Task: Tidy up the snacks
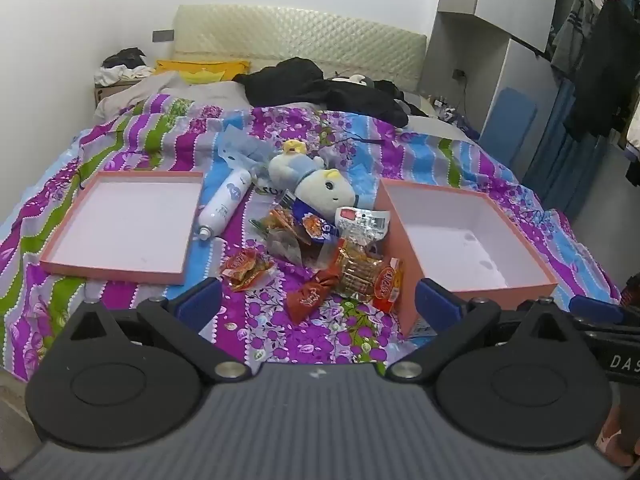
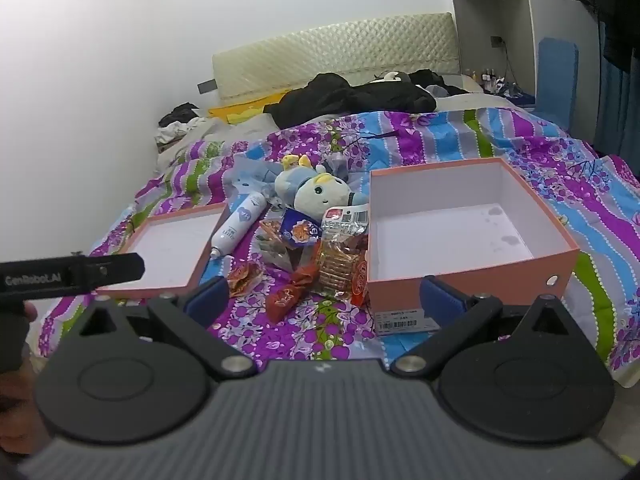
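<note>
Bedroom, white walls; a bed (image 1: 120, 136) with a purple, blue and green floral bedspread filled both views, a quilted cream headboard (image 1: 300, 36) behind it and black clothing (image 1: 320, 84) heaped near the pillows.

Two pink boxes with white interiors lay on the bedspread. Shallow box lid (image 1: 124, 224) sat on the left, open side up. Deeper box (image 1: 472, 240) sat on the right, nothing visible inside; a barcode label showed on its near wall in the right wrist view.

Between them lay the snack pile (image 1: 320, 248), all of it on the bedspread, none in either box:
- orange-red packet (image 1: 246, 268) nearest the lid
- dark red pouch (image 1: 312, 296) at the front
- clear pack of brown biscuits (image 1: 360, 276) touching the deep box's left wall
- blue packet (image 1: 316, 224) and a silver packet with a red label (image 1: 360, 220) further back

Non-snack items mixed in: a white spray bottle (image 1: 224, 204) lying on its side just beside the lid, a plush toy (image 1: 316, 180) in pale blue and cream behind the packets.

Left hand-held gripper (image 1: 318, 300): jaws wide apart, nothing between them, hovering before the pile. Right hand-held gripper (image 2: 324, 300): likewise wide, holding nothing, its right finger in front of the deep box's near wall.
</note>
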Motion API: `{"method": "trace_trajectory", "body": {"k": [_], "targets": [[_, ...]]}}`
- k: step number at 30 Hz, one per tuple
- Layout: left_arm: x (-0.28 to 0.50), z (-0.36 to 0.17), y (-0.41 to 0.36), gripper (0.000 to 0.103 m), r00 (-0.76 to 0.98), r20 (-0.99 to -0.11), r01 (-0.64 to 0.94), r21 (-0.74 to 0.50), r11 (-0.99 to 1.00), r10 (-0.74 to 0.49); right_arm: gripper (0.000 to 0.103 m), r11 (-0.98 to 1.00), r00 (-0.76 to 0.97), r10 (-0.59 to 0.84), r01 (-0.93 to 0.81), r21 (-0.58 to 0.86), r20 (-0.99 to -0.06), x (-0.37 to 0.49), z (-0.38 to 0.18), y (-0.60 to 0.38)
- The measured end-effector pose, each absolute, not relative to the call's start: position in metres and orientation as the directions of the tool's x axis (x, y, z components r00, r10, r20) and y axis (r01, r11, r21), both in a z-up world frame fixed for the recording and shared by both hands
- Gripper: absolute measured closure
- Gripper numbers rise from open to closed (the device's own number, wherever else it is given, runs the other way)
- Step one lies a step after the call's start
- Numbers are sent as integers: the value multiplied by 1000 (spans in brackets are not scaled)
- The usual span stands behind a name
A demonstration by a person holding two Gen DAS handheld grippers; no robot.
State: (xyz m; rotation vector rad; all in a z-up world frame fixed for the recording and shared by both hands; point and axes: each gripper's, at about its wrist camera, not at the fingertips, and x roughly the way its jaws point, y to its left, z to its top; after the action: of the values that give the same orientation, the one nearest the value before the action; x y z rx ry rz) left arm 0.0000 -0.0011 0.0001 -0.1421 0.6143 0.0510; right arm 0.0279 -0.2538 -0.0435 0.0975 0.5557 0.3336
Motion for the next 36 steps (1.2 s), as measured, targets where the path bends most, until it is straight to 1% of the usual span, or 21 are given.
{"method": "trace_trajectory", "body": {"k": [5,11,17,22,36], "targets": [[0,1,-2,0,822,-570,-100,-124,987,11,0,939,801,344,-286,191,-490,29,-45,-257],[-3,1,7,0,832,-554,-117,-111,987,36,0,952,812,307,-267,151,-497,28,-43,-249],[5,-3,17,0,820,-572,-116,-106,988,35,0,951,812,307,-249,181,-497,30,-48,-251],[6,-7,11,0,815,-579,-105,-92,990,32,0,949,808,314,-259,178,-499,31,-50,-247],[8,-12,18,0,806,-591,-108,-118,987,18,0,948,797,318,-262,180,-513,33,-51,-243]]}}
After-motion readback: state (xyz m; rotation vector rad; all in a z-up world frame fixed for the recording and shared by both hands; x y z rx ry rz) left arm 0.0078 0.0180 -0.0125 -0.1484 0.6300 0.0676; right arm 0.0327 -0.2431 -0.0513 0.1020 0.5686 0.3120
